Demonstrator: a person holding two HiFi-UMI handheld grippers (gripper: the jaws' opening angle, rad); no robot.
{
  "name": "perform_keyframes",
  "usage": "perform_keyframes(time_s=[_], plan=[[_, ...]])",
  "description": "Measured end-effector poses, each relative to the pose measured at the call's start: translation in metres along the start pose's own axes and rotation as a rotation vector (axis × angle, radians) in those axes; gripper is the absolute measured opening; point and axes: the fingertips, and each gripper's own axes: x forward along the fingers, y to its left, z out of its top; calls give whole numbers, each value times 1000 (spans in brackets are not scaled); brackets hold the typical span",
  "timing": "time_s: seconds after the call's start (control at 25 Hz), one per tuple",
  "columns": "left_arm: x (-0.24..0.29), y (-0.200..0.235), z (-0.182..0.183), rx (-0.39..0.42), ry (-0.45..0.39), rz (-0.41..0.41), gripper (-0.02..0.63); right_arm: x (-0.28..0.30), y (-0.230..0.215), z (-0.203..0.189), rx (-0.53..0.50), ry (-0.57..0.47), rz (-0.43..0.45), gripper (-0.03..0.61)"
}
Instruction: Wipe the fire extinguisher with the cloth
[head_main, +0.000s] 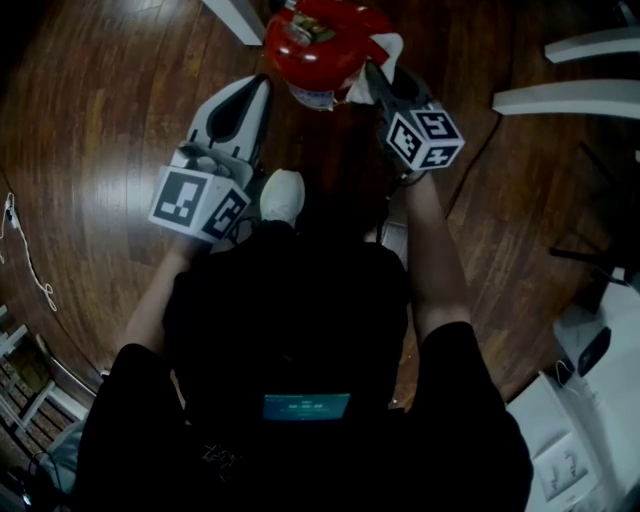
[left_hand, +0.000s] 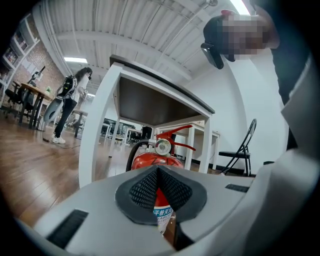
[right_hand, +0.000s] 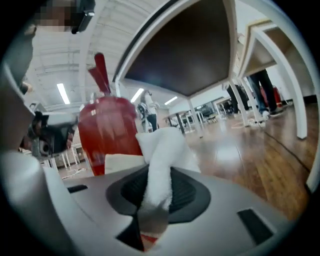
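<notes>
A red fire extinguisher (head_main: 318, 42) stands on the wooden floor in front of me, under a white table. My right gripper (head_main: 378, 78) is shut on a white cloth (head_main: 372, 60), which rests against the extinguisher's right side. In the right gripper view the cloth (right_hand: 162, 155) sticks up between the dark pads, with the red cylinder (right_hand: 107, 132) just behind it. My left gripper (head_main: 258, 92) is shut on nothing and sits low to the left of the extinguisher, apart from it. The left gripper view shows the extinguisher (left_hand: 150, 160), with its gauge and red handle, beyond the closed tips (left_hand: 158, 170).
A white table leg (left_hand: 97, 135) stands left of the extinguisher. A folding chair (left_hand: 240, 150) is at the right wall. A person (left_hand: 67, 107) stands far off at the left. White furniture legs (head_main: 590, 45) and a black cable (head_main: 480, 160) lie at my right, and a white cord (head_main: 25, 250) at my left.
</notes>
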Motion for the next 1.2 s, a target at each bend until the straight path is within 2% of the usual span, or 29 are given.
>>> perform_keyframes(time_s=[0.12,0.2,0.28,0.36,0.4,0.48,0.52,0.56,0.64,0.72,0.92,1.04,1.12,1.2], plan=[[2,-2,-1,7,3,-9,0,10,-12,-78,10,189,-27,106],[4,-6,-1,15,4,-22,0,7,-22,-93,-3,245,-29,106],[5,-8,0,11,2,-31,0,-2,-38,-50,-2,151,-43,106],[6,-6,1,7,0,-29,0,-6,-43,36,-25,-38,-26,106],[6,-4,2,6,-1,-24,0,-4,-35,80,-78,-119,2,106],[6,-1,2,8,-3,-14,0,8,0,141,-272,-201,56,108],[6,-1,3,11,-3,-11,0,15,19,152,-358,-204,80,109],[6,-1,3,13,-4,-9,0,21,32,152,-399,-192,103,107],[4,0,3,14,-1,-8,0,32,33,131,-395,-137,123,95],[1,1,1,14,6,-6,0,42,18,95,-355,-49,128,95],[-1,3,-2,1,7,-8,0,45,-20,-26,-83,167,148,94],[0,2,-2,-3,6,-16,0,31,-26,-80,-24,276,138,95],[-2,1,-1,-6,-1,-12,0,20,-28,-84,-36,282,119,95],[-5,0,2,-4,-11,-6,0,-2,-29,-50,-47,176,85,95]])
